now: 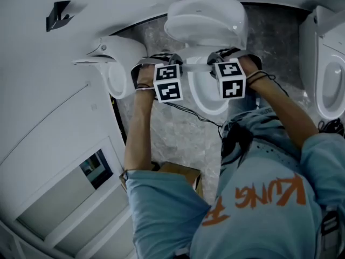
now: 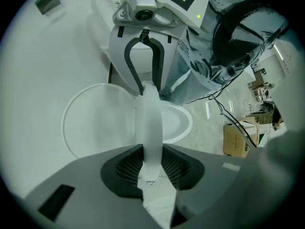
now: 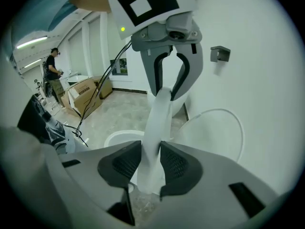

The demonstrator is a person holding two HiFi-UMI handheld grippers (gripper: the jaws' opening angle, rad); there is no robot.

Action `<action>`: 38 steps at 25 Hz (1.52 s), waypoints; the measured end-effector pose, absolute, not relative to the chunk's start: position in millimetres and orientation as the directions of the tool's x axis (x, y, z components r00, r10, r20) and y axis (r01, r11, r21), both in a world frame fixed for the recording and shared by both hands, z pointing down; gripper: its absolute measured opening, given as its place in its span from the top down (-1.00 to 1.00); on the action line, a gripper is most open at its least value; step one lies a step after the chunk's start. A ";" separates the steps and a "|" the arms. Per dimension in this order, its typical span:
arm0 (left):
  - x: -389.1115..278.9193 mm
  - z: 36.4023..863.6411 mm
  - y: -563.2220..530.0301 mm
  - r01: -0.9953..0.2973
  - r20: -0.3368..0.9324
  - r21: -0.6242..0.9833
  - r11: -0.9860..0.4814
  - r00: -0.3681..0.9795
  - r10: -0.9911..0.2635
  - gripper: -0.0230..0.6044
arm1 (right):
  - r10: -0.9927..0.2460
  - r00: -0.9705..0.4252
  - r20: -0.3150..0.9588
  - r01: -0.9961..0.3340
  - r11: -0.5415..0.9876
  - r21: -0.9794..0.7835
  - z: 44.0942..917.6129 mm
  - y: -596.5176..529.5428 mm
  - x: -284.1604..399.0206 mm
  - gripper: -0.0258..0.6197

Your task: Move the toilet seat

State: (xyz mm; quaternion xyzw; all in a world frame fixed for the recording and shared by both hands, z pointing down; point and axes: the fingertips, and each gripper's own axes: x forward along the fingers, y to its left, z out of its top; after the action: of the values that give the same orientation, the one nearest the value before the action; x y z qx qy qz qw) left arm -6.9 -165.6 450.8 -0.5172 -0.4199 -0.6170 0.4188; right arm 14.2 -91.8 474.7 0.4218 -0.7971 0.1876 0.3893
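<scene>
The white toilet seat [image 1: 197, 67] is raised off the bowl [image 1: 207, 99] and stands on edge in front of the upright lid [image 1: 207, 18]. My left gripper [image 1: 178, 65] and right gripper [image 1: 215, 63] hold it from opposite sides, marker cubes facing up. In the left gripper view the seat's edge [image 2: 150, 128] runs between the pads of the left gripper [image 2: 151, 166], which press on it; the right gripper [image 2: 143, 87] clamps the far end. The right gripper view mirrors this: seat [image 3: 157, 123] pinched in the right gripper [image 3: 150, 163], with the left gripper [image 3: 167, 92] opposite.
Further toilets stand at the left [image 1: 116, 63] and at the right [image 1: 329, 63]. A dark hook [image 1: 58, 15] is on the wall. A cardboard box [image 1: 180, 171] sits on the marbled floor behind me. Cables trail from the grippers. A person [image 3: 53, 73] stands far off by more boxes [image 3: 88, 92].
</scene>
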 end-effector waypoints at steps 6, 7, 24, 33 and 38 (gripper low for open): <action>49.2 455.3 -185.3 0.971 0.978 -0.022 -0.238 -0.028 -0.206 0.58 | -0.591 -0.219 0.776 -0.903 0.424 0.068 471.5 -107.9 65.7 0.56; 59.0 456.7 -188.4 0.973 0.974 -0.047 -0.226 -0.005 -0.227 0.59 | -0.600 -0.189 0.777 -0.913 0.398 0.085 471.2 -110.4 74.5 0.57; 143.1 477.5 -209.6 0.904 0.894 -0.312 -0.292 0.176 -0.411 0.46 | -0.630 0.189 0.753 -0.926 0.142 0.350 485.1 -130.7 155.0 0.57; 152.4 471.4 -213.2 0.817 0.887 -0.414 -0.403 0.262 -0.380 0.42 | -0.664 0.188 0.724 -0.932 0.112 0.345 484.6 -131.7 164.7 0.54; 152.1 442.7 -219.5 0.599 0.893 -0.444 -0.666 0.361 -0.270 0.40 | -0.769 0.192 0.609 -0.945 0.023 0.327 448.8 -145.4 174.4 0.56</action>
State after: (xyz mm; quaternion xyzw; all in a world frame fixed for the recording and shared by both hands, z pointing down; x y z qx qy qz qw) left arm 152.1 -219.5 442.7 -0.7254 -0.1134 -0.5539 0.3926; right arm 174.4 -145.4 448.8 0.6878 -0.6231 0.1249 0.3509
